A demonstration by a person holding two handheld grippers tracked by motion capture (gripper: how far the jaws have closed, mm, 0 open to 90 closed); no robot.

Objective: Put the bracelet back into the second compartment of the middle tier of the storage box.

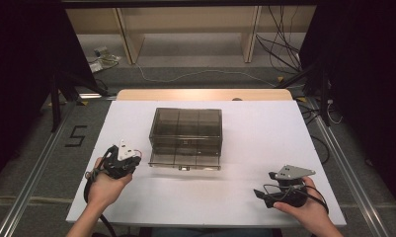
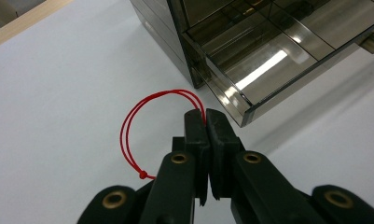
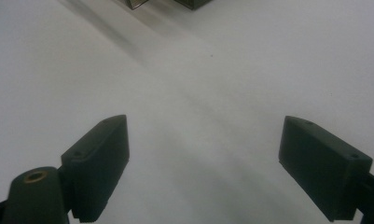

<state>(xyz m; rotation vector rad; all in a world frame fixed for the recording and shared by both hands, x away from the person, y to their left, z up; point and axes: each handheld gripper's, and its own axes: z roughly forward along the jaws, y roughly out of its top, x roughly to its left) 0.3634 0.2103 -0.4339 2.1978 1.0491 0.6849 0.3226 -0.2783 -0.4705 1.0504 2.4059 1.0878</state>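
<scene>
A smoky see-through drawer box (image 1: 185,123) stands mid-table, its bottom drawer (image 1: 184,160) pulled out toward me. The left gripper view looks into that open drawer (image 2: 268,51), whose compartments hold nothing. My left gripper (image 2: 205,115) is shut on a thin red cord loop (image 2: 128,126). The loop hangs out to the left of the jaws, with a knot near its lower end. In the high view the left gripper (image 1: 130,159) sits just left of the drawer's front corner. My right gripper (image 1: 261,196) rests near the table's front right, and its jaws (image 3: 203,158) stand wide open over bare white tabletop.
The white table (image 1: 255,138) has a wooden strip along its far edge. Beyond it are shelf legs and loose cables on the floor. Metal rails run along both sides of the table.
</scene>
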